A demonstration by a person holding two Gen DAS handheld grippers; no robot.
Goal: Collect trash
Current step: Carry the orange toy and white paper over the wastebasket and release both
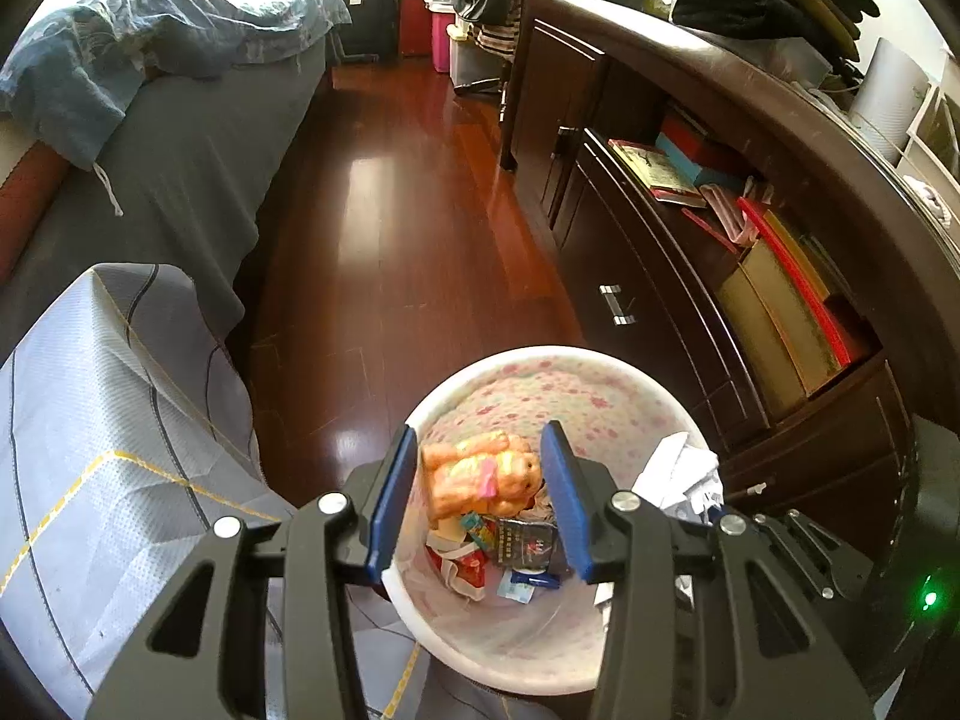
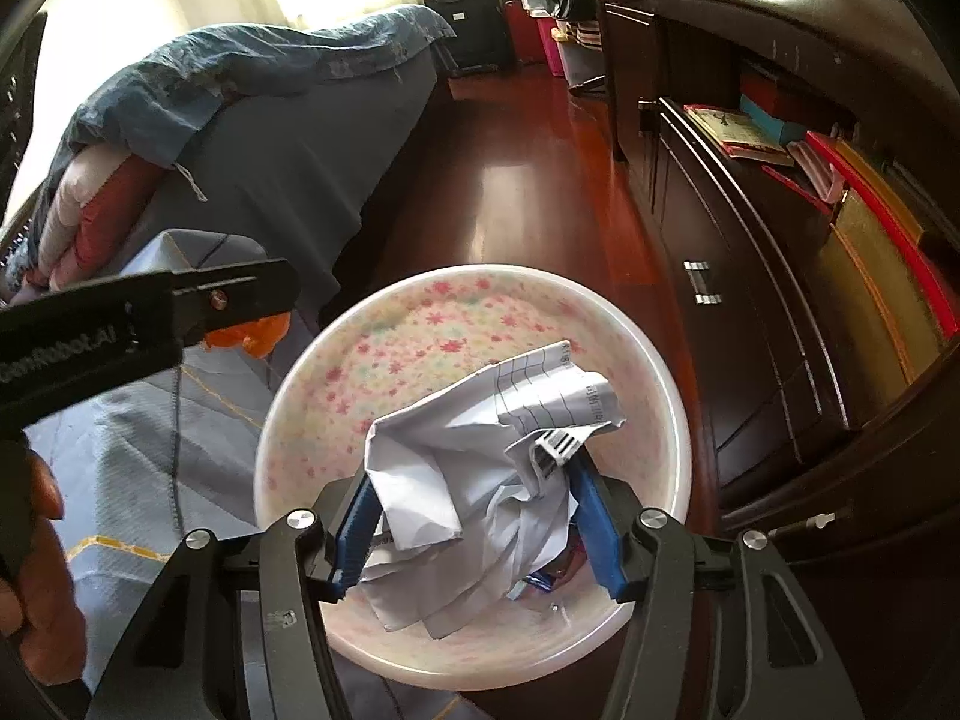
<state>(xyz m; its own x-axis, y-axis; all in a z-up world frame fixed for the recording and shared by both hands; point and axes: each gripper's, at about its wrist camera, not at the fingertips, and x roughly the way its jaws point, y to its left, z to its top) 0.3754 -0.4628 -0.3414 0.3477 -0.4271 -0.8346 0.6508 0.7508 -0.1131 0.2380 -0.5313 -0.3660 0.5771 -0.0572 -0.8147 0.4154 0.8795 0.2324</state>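
A white waste bin [image 1: 600,363] with a pink flowered liner stands on the floor, holding wrappers and packets [image 1: 516,546]. My left gripper [image 1: 480,462] is over the bin, jaws open, with an orange plush toy [image 1: 480,471] between the pads; contact cannot be told. In the right wrist view my right gripper [image 2: 471,474] is shut on crumpled white paper [image 2: 480,468] above the bin [image 2: 666,372]. The paper also shows in the left wrist view [image 1: 681,474]. The left gripper's body [image 2: 144,324] crosses the right view's left side.
A dark wooden cabinet [image 1: 660,312] with books on an open shelf stands right of the bin. A bed [image 1: 180,168] with grey sheet and blue quilt is on the left. A checked cloth [image 1: 108,420] lies beside the bin. Suitcases [image 1: 366,6] stand far back on the wooden floor.
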